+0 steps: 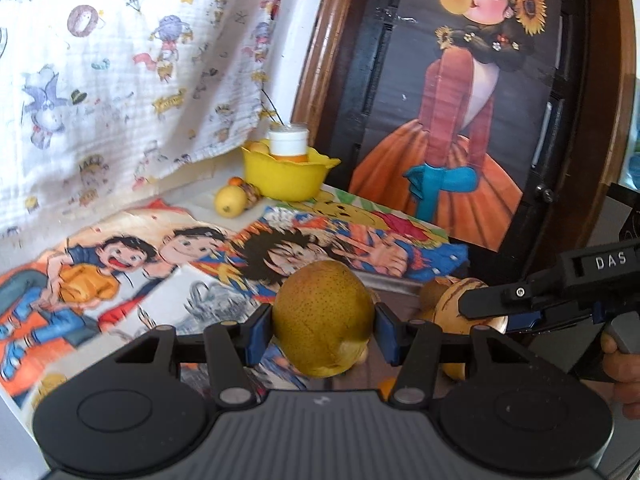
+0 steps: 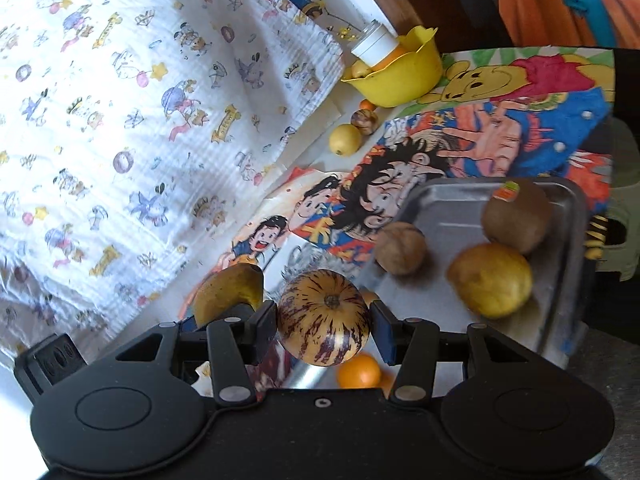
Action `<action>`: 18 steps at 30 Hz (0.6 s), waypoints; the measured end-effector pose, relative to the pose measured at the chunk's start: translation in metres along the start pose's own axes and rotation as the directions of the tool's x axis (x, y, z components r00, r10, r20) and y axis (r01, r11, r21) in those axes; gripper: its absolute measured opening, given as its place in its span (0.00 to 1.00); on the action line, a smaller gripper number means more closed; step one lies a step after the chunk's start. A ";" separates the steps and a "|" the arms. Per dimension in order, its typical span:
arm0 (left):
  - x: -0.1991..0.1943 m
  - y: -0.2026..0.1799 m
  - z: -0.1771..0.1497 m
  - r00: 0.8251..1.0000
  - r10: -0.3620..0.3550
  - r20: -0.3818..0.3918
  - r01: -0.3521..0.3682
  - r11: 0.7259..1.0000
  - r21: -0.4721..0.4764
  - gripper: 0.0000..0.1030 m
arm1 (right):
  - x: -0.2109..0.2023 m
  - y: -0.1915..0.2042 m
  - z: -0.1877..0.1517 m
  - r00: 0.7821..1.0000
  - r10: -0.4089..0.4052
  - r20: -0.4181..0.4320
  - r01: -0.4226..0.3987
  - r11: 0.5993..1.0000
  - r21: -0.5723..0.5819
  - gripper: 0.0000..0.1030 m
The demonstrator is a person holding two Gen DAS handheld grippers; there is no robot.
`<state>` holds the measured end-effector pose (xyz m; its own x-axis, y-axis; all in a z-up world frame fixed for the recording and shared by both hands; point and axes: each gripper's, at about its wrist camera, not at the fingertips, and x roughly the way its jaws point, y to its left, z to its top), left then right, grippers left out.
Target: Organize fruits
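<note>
Above the near end of the metal tray (image 2: pixel 440 200), a striped pepino melon (image 2: pixel 324 316) sits pinched between the blue pads of the right gripper (image 2: pixel 324 330), stem end facing the camera. Just to the tray's left, the left gripper (image 1: pixel 323 330) is clamped on a speckled yellow-green pear (image 1: pixel 325 316), which also shows in the right wrist view (image 2: pixel 228 292) beside the melon.

Inside the tray lie a yellow lemon-like fruit (image 2: pixel 492 278), a brown kiwi with a sticker (image 2: pixel 516 220) touching it on the far side, and a walnut (image 2: pixel 400 252) near the tray's left rim. A small orange fruit (image 2: pixel 359 372) rests at the tray's near edge, under the melon.

Well beyond the tray, on the cartoon-printed cloth (image 2: pixel 460 136), stands a yellow bowl (image 2: pixel 404 72) holding a white-capped bottle (image 2: pixel 376 46). Just in front of the bowl sit a small yellow fruit (image 2: pixel 345 140) and a second striped fruit (image 2: pixel 364 120).
</note>
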<state>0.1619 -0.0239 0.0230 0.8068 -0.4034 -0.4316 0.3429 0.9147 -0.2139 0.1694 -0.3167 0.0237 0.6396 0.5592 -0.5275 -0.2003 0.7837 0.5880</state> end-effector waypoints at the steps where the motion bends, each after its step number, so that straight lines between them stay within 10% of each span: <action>1: -0.001 -0.003 -0.004 1.000 -0.008 -0.007 0.008 1.000 0.000 0.56 | -0.002 -0.002 -0.006 1.000 -0.006 0.000 0.006 1.000 -0.002 0.51; 18: -0.009 -0.033 -0.047 0.993 -0.042 -0.112 0.048 0.997 0.053 0.56 | -0.021 -0.019 -0.060 0.991 -0.122 0.062 0.127 0.989 -0.079 0.51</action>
<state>0.1209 -0.0519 -0.0077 0.7326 -0.4415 -0.5180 0.4062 0.8943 -0.1878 0.1151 -0.3270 -0.0125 0.7038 0.4415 -0.5565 -0.1753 0.8671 0.4662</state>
